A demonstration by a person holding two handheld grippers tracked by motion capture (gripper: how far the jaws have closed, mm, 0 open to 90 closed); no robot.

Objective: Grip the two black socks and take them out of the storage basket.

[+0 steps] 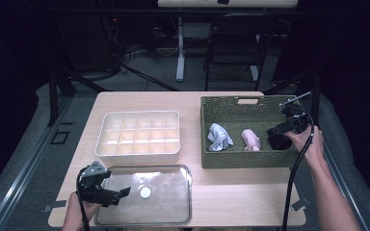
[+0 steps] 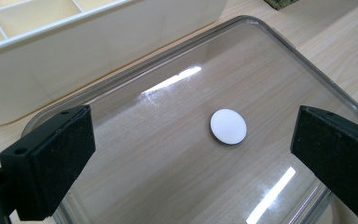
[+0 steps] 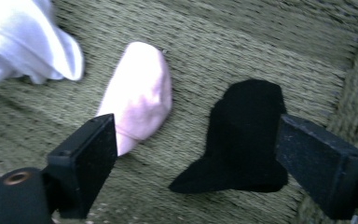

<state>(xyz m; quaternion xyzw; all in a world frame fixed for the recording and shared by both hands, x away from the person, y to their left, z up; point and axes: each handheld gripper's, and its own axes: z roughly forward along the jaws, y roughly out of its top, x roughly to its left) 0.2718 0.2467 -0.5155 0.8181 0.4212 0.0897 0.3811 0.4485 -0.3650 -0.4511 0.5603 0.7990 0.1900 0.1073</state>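
Note:
A green woven basket (image 1: 231, 101) stands at the right of the table. In it lie a crumpled white cloth (image 1: 219, 136) (image 3: 23, 42), a rolled pink sock (image 1: 251, 139) (image 3: 142, 93) and a black sock (image 1: 279, 143) (image 3: 244, 135). My right gripper (image 1: 283, 130) (image 3: 191, 172) hovers over the basket's right end, open, with the black sock below and between its jaws and the pink sock by the left jaw. My left gripper (image 1: 120, 195) (image 2: 191, 158) hangs open over a clear tray (image 1: 189, 192) (image 2: 279, 42). A small white disc (image 1: 145, 192) (image 2: 228, 126) lies in that tray, and the jaws touch nothing.
A white divided organizer box (image 1: 139, 155) (image 2: 98, 60) sits behind the tray at the table's left, its cells bare. Bare wood shows between box and basket and along the front right. A chair (image 1: 236, 43) and a desk leg (image 1: 180, 48) stand beyond the table's far edge.

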